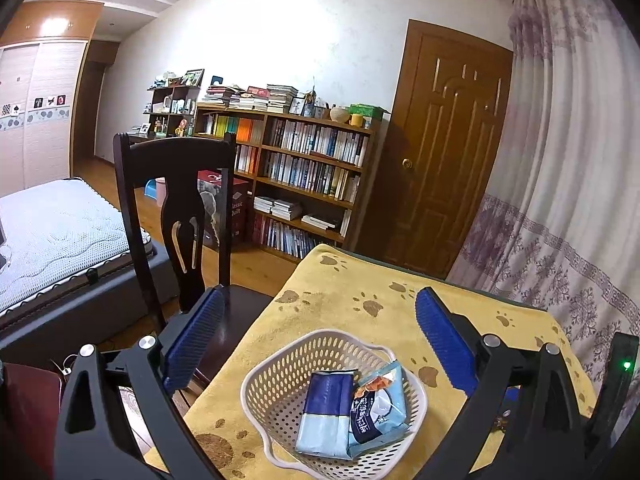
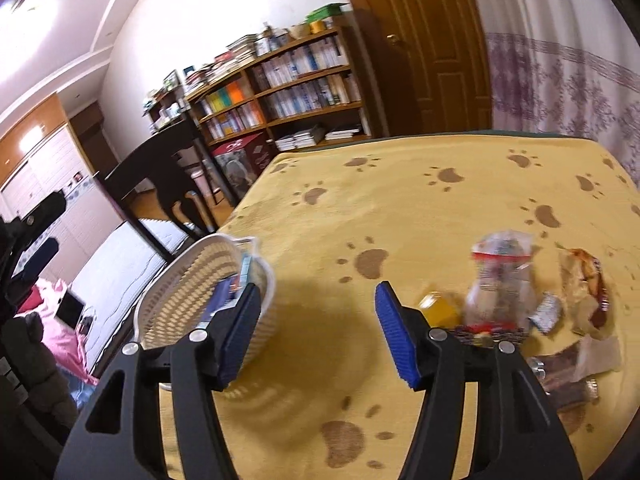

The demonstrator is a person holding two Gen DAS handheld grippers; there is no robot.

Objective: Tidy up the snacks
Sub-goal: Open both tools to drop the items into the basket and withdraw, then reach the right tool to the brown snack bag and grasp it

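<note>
Left gripper [image 1: 320, 336] poised above the table with blue ribbed pads [image 1: 442, 340] spread wide, nothing between them. Below, resting on the yellow paw-print cloth [image 1: 340, 284]: a white perforated plastic basket [image 1: 280, 376] with a wavy rim. Inside the basket, two snack packets lying side by side and touching: a dark-blue and pale-blue flat packet [image 1: 326, 414], long axis running from near rim to far rim, dark end pointing away; and beside it on the right a light-blue packet with an orange picture [image 1: 380, 404], tilted slightly, top leaning against the basket's right wall. Dark wooden chair [image 1: 180, 208] just left of the table edge.

Right gripper [image 2: 318, 332] likewise released, jaws apart and empty, hanging over bare cloth between basket and loose snacks. In this blurred view, basket [image 2: 188, 292] to the left of the fingers, seen tilted. To the right, clustered near each other on the cloth: a clear bag with red bands [image 2: 502, 280] standing upright, a small yellow packet [image 2: 438, 310], a brown-and-red wrapper [image 2: 588, 284] lying lengthwise away from the camera, and a dark wrapper [image 2: 568, 376] near the edge; details too smeared to read.
</note>
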